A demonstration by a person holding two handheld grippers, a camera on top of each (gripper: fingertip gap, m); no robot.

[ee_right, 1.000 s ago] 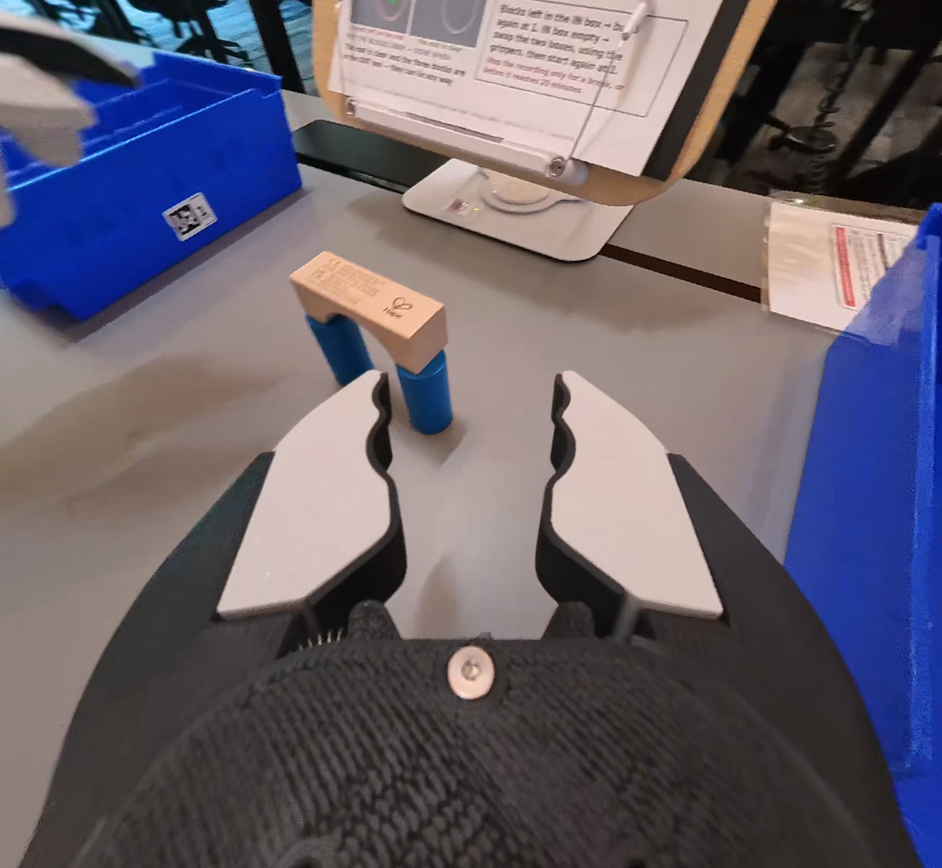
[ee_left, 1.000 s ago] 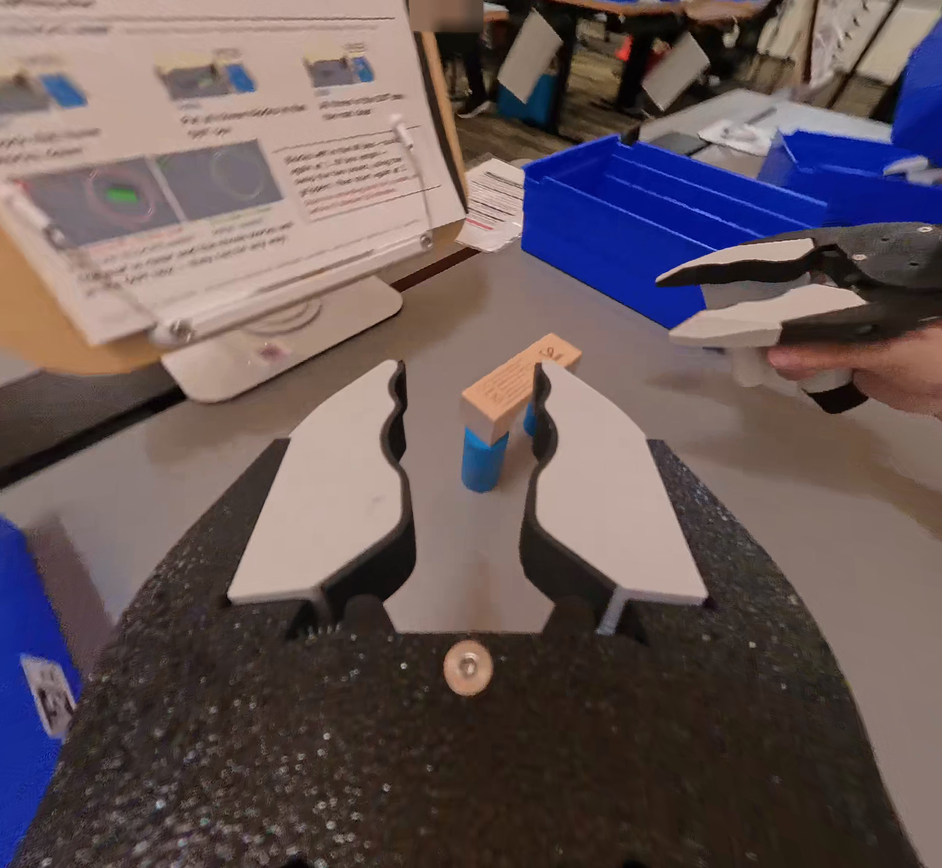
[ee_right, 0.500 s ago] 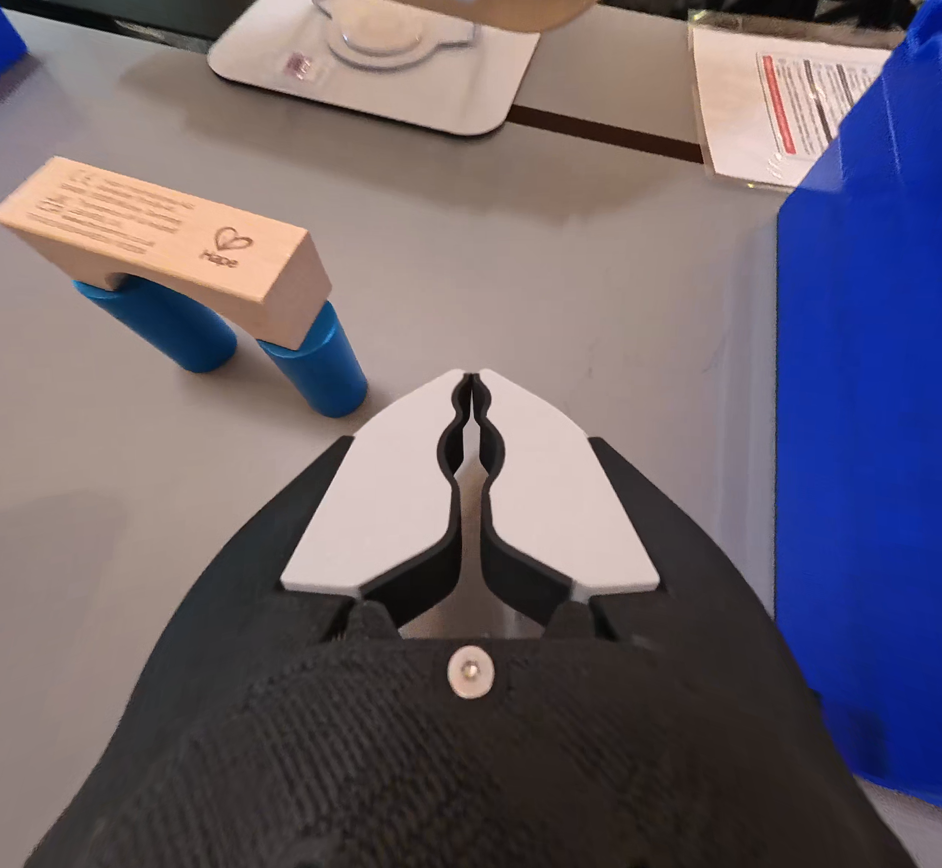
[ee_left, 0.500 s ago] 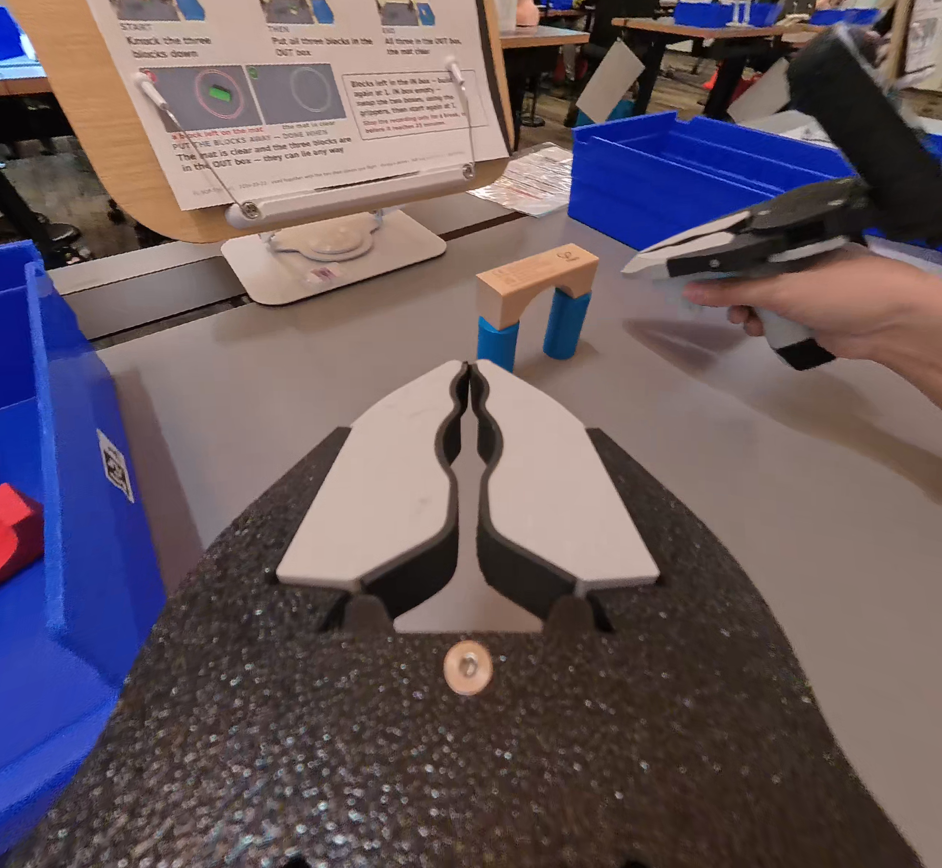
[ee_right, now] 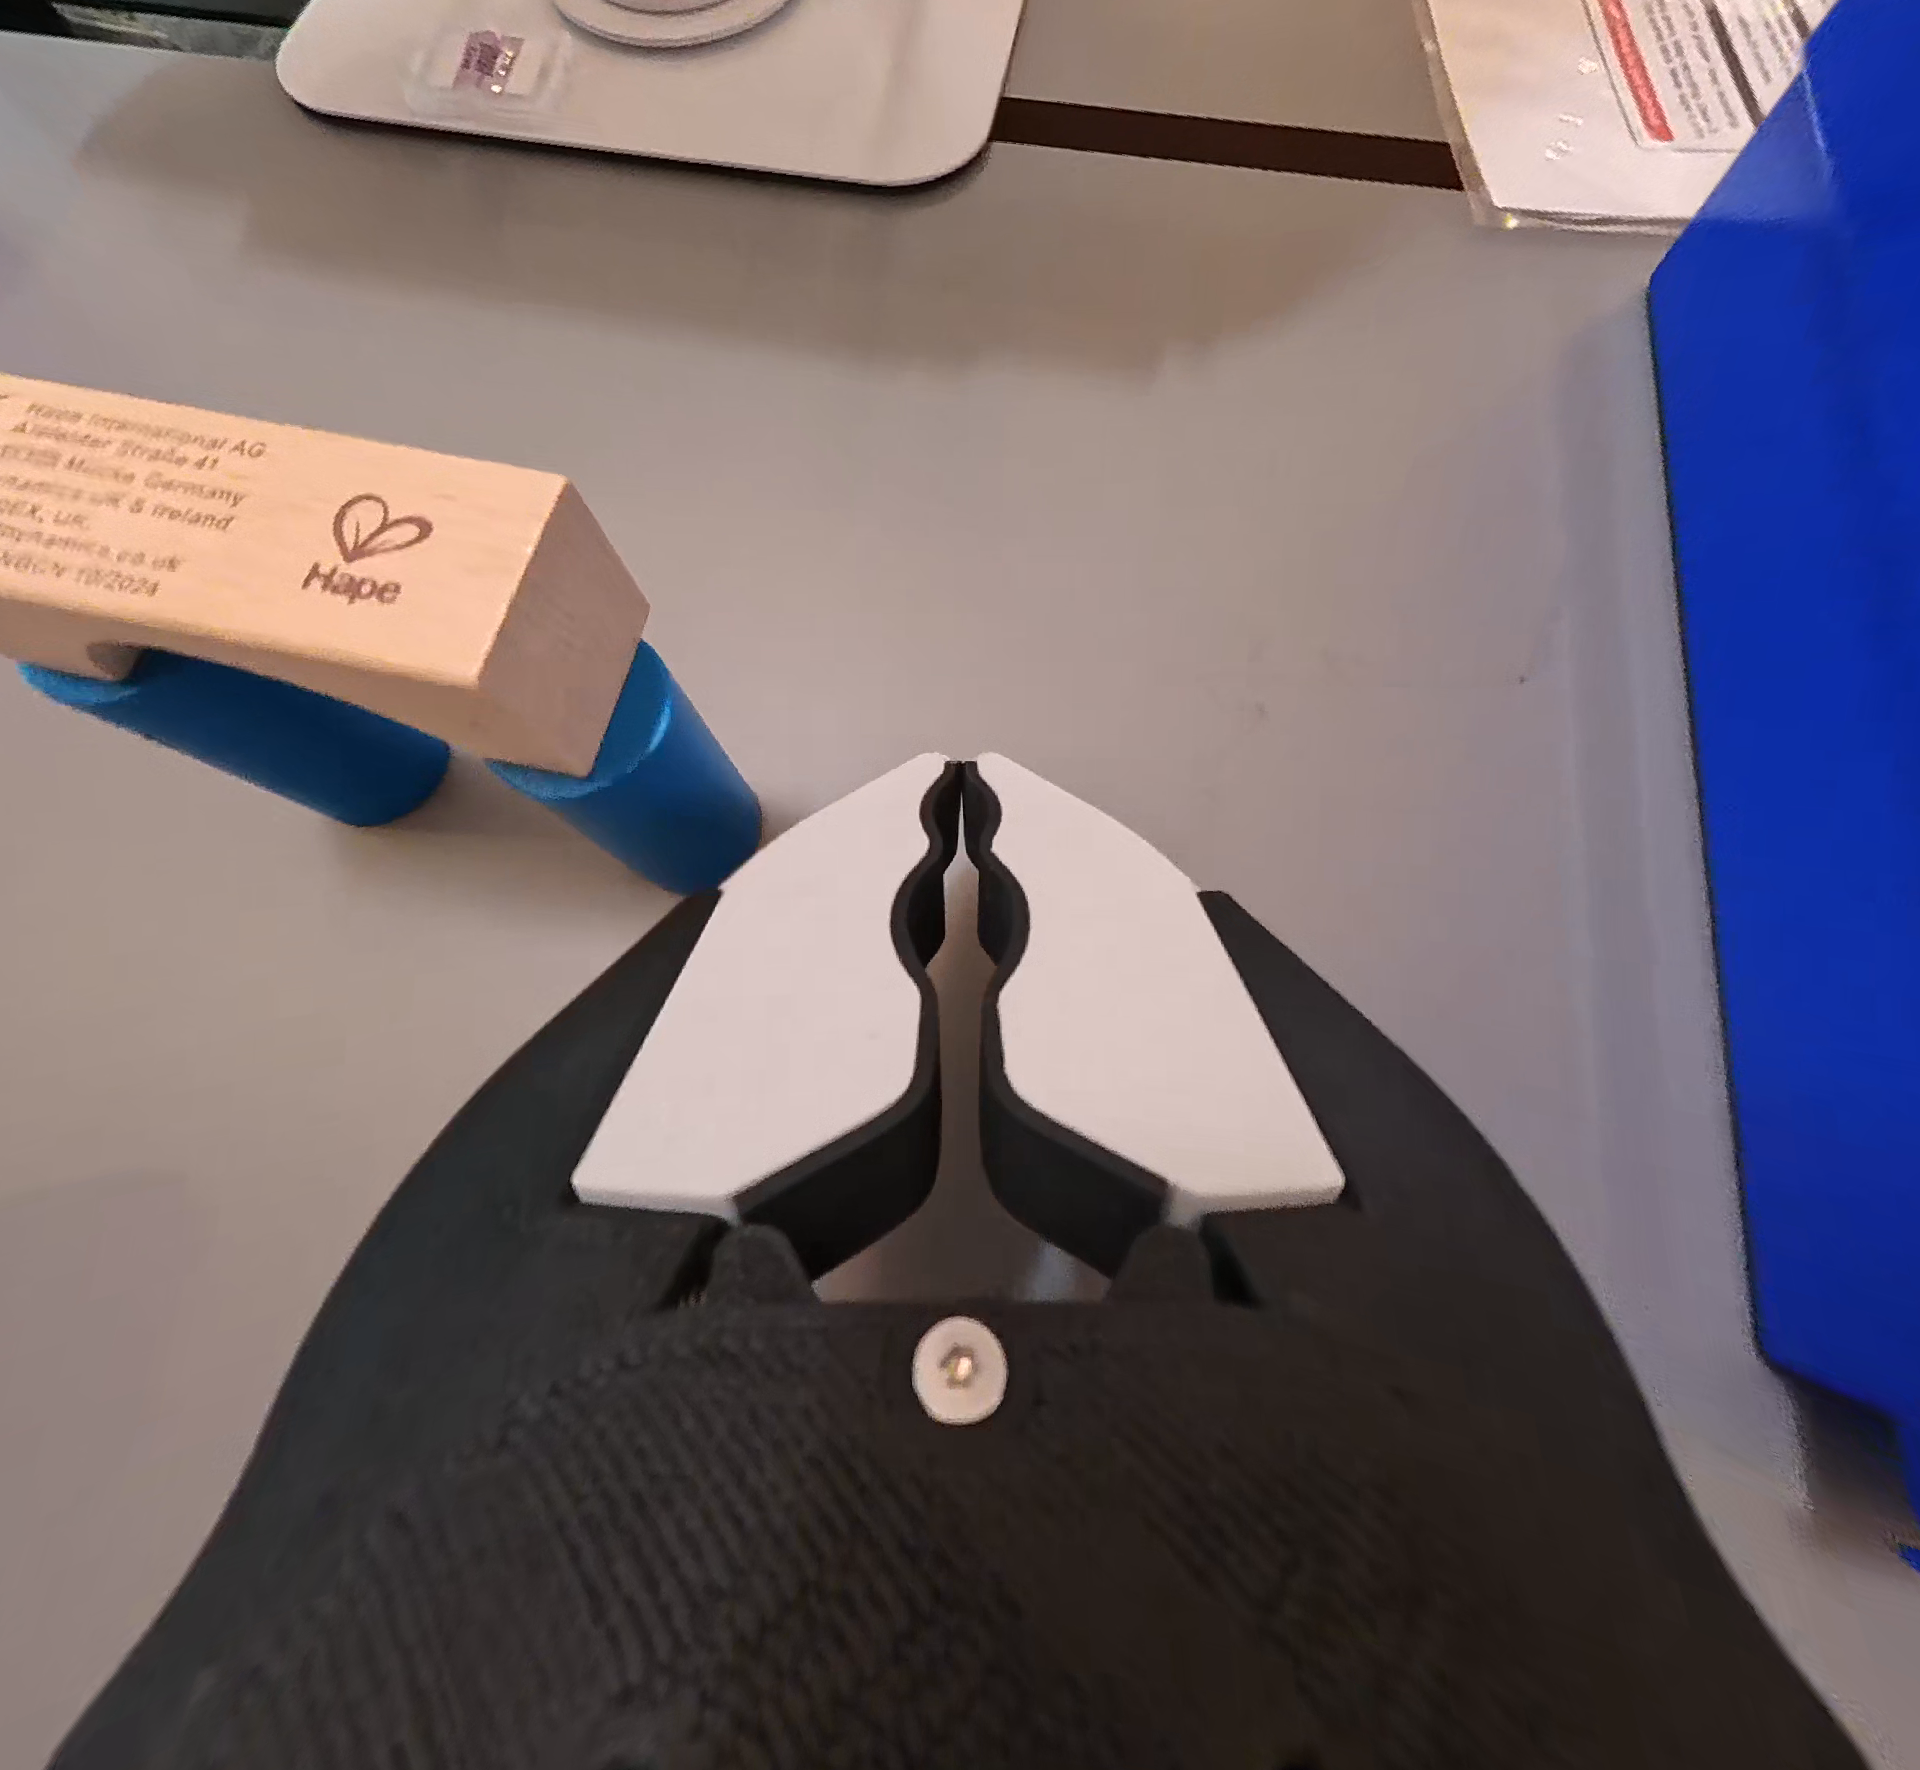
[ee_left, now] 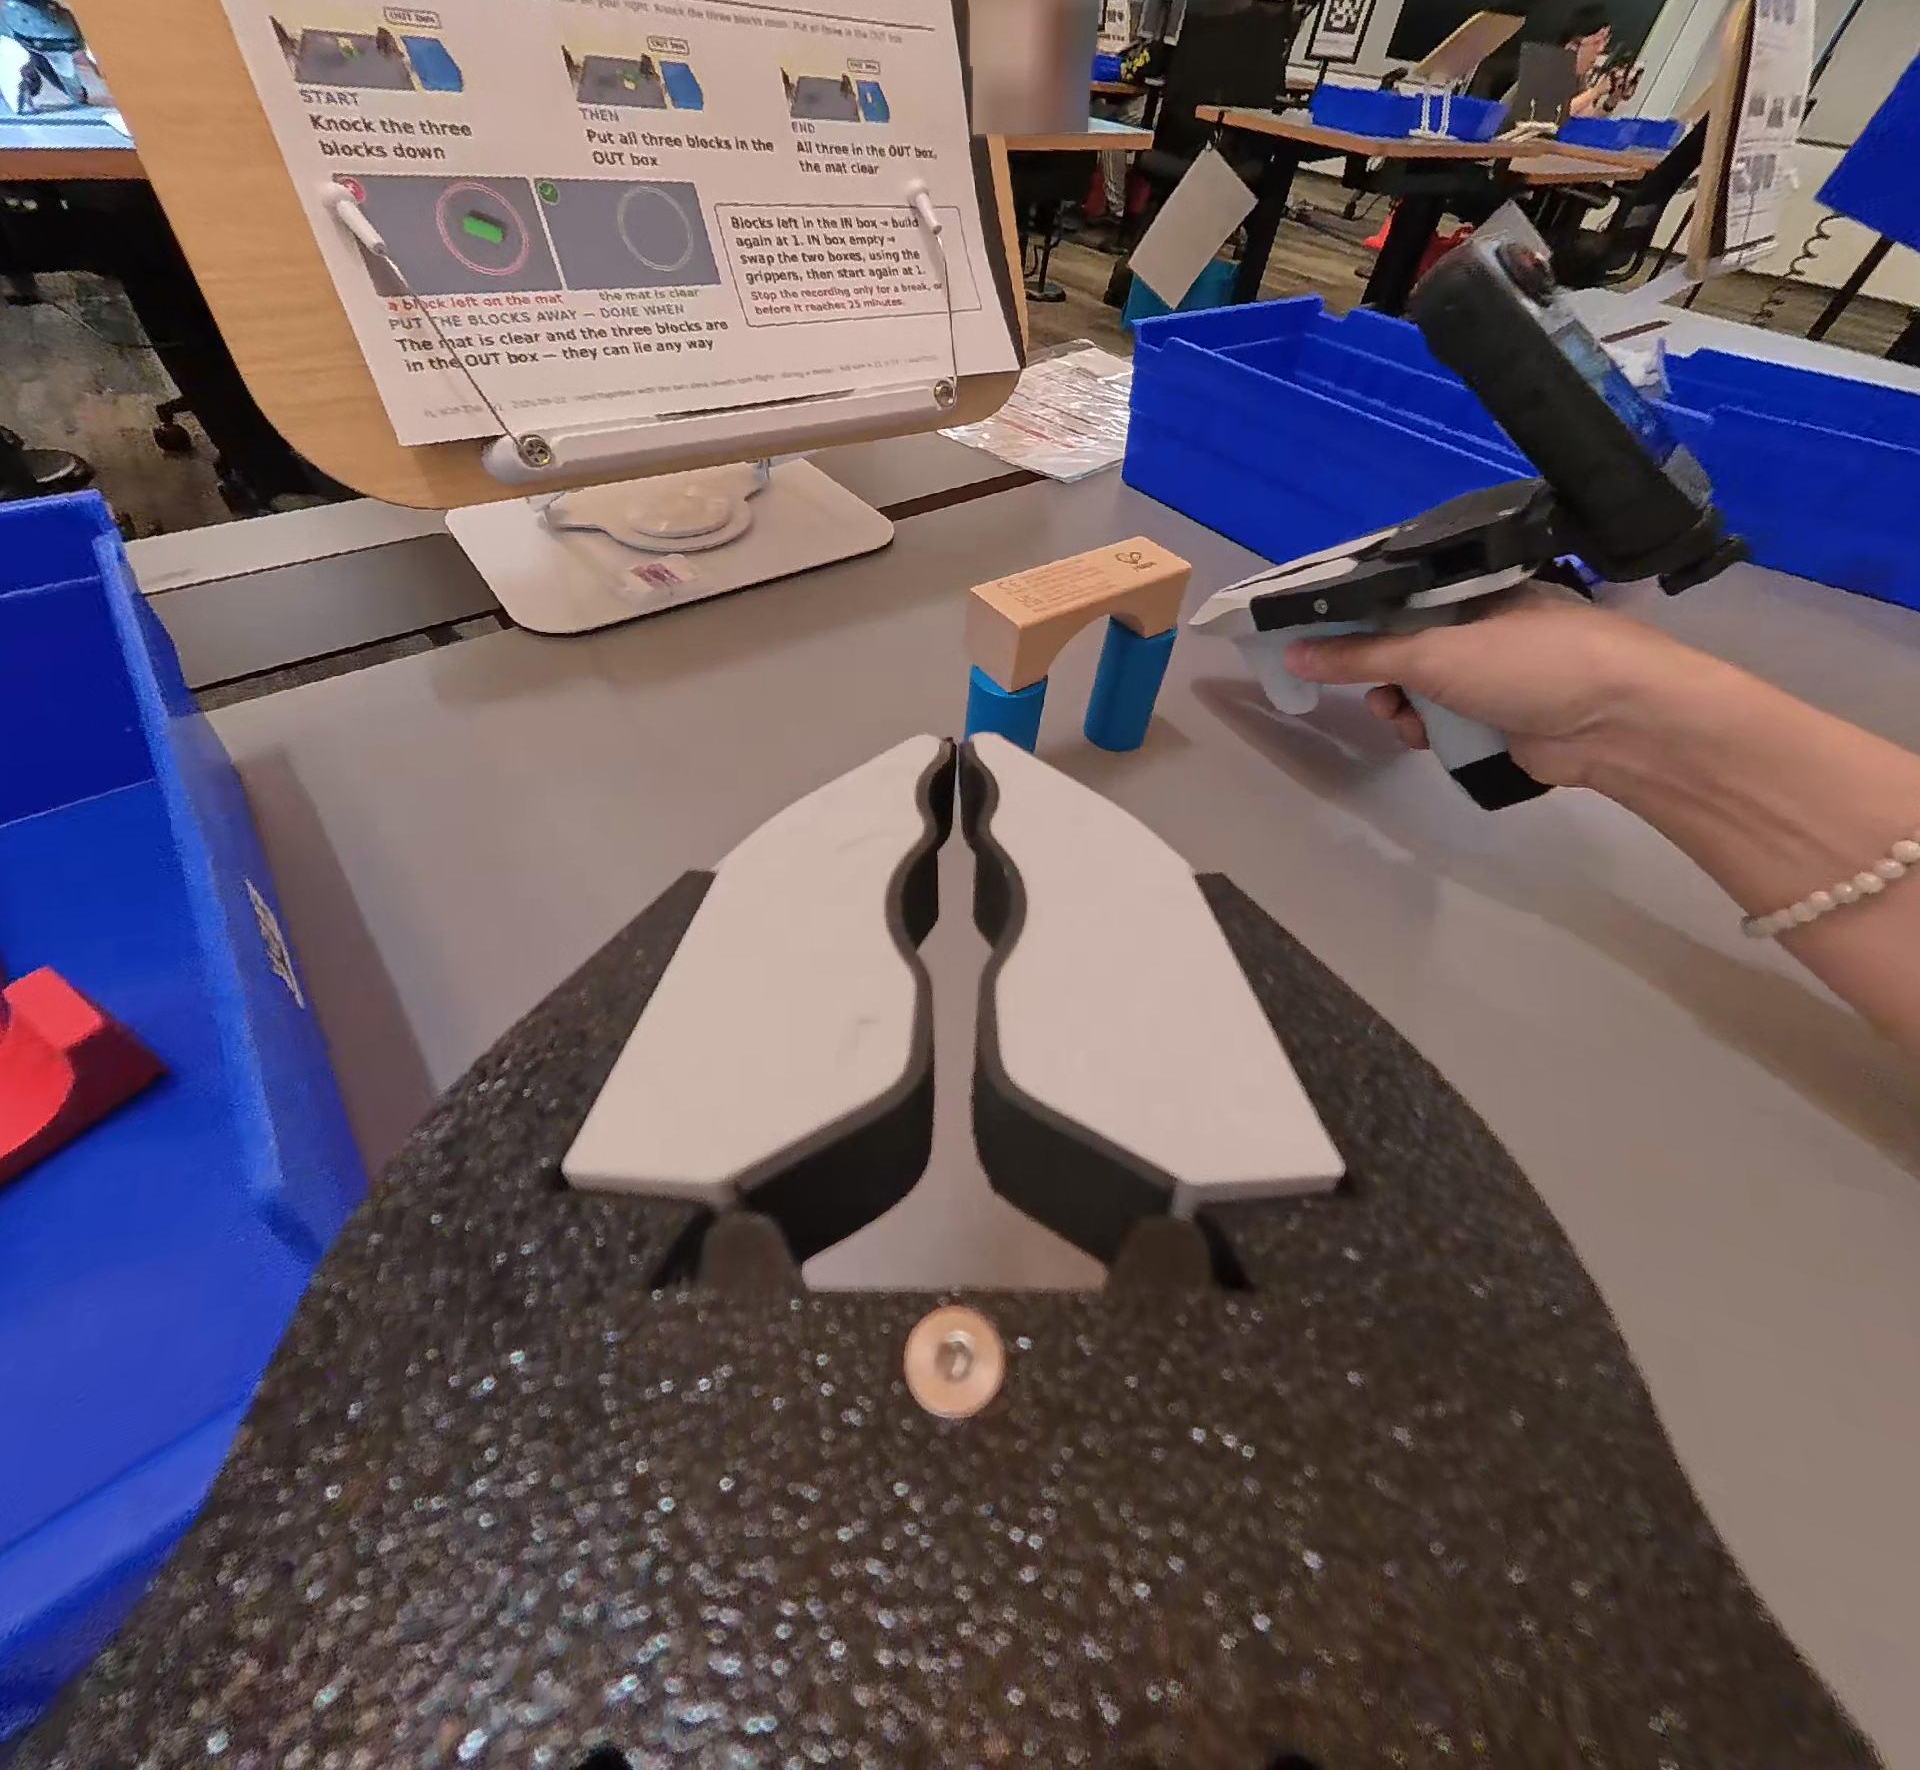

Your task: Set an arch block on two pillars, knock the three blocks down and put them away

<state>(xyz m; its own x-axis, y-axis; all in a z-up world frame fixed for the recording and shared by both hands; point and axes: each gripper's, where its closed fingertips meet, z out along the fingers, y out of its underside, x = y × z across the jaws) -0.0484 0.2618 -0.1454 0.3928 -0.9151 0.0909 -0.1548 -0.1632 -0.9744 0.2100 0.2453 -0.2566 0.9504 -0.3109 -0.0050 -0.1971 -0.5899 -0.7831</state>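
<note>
A pale wooden arch block (ee_left: 1075,603) rests on two upright blue cylinders (ee_left: 1127,681) on the grey table (ee_left: 582,816). My left gripper (ee_left: 956,741) is shut and empty, its tips just short of the near cylinder (ee_left: 1003,707). My right gripper (ee_right: 961,764) is shut and empty, close beside the right cylinder (ee_right: 665,806), with the arch block (ee_right: 312,567) to its left. The right gripper also shows in the left wrist view (ee_left: 1205,617), held by a hand, its tips right next to the arch block's right end.
A blue bin (ee_left: 125,1045) with a red block (ee_left: 52,1066) stands at the left. More blue bins (ee_left: 1320,432) stand at the right, one close to my right gripper (ee_right: 1808,785). A sheet holder on a white base (ee_left: 675,525) stands behind the blocks. A laminated paper (ee_right: 1621,27) lies at the back. The grippers' ends are close to 30 cm from one another.
Both grippers have shut from open. The left gripper has drawn back from the blocks. The right gripper has moved in low beside the right cylinder.
</note>
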